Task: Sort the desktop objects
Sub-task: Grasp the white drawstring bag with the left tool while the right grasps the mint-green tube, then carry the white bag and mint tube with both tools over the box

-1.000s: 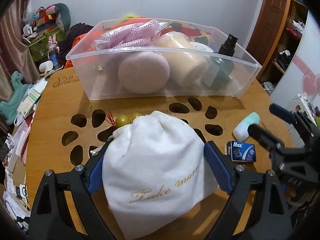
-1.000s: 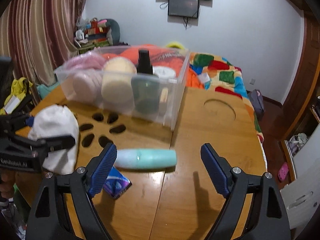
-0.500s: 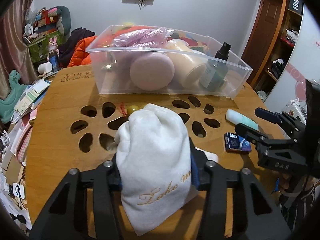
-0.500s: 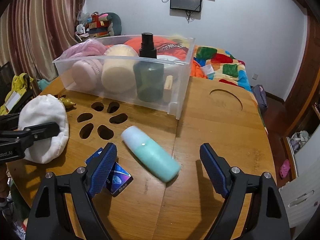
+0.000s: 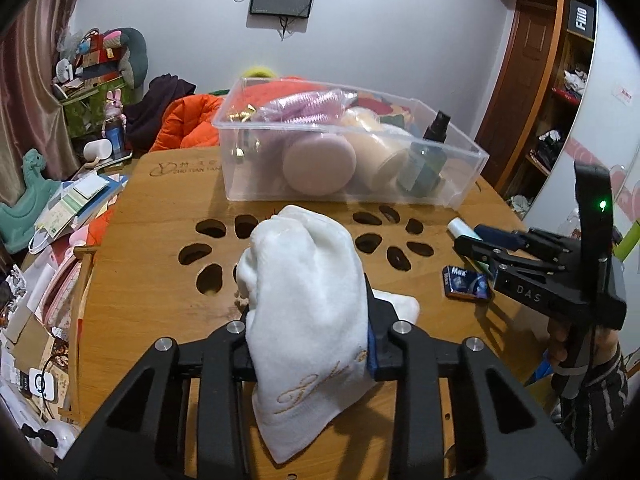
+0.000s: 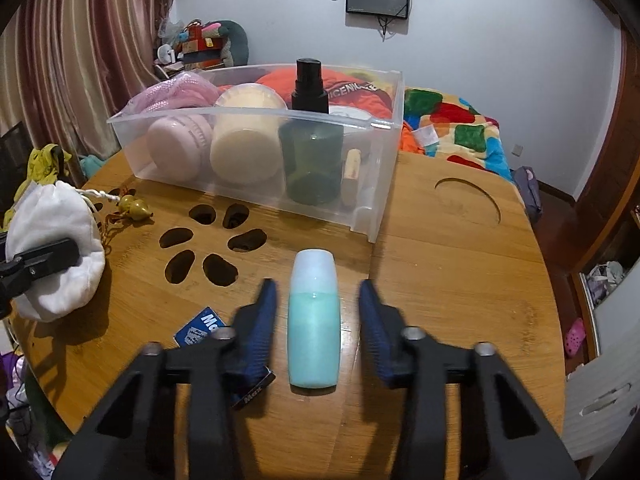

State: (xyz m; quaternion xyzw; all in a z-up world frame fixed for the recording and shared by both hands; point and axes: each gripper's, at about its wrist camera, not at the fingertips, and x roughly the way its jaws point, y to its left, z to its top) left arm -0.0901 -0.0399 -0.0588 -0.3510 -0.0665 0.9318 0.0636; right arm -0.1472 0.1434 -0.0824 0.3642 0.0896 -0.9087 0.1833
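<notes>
The left gripper (image 5: 307, 340) is clenched on a white plush drawstring pouch with gold script lettering (image 5: 304, 300), its blue-padded fingers pressed into the fabric on both sides. From the right wrist view the same pouch (image 6: 52, 252) sits near the left edge of the round wooden tabletop with oval cut-out holes (image 6: 440, 248); whether it rests on the wood or is lifted just off it cannot be told. A small golden gourd charm with red cord (image 6: 134, 208) lies on the tabletop just beside the pouch.

The right gripper (image 6: 316, 332) is released, its jaws spread to either side of a mint-green plastic bottle with a pale translucent cap (image 6: 314, 320). The bottle lies flat on the tabletop, cap pointing away toward the bin, with a gap on each side between it and the fingers. A small dark blue box printed "Max" (image 6: 200, 330) lies on the tabletop, partly hidden under the left finger of that gripper.

Further back stands a clear plastic storage bin (image 6: 376, 184) on the tabletop. Inside it are a round pink case (image 6: 178, 148), a cream cylindrical jar (image 6: 246, 140), a dark green spray bottle with a black nozzle (image 6: 310, 152) and a bag of pink items (image 6: 176, 90).
</notes>
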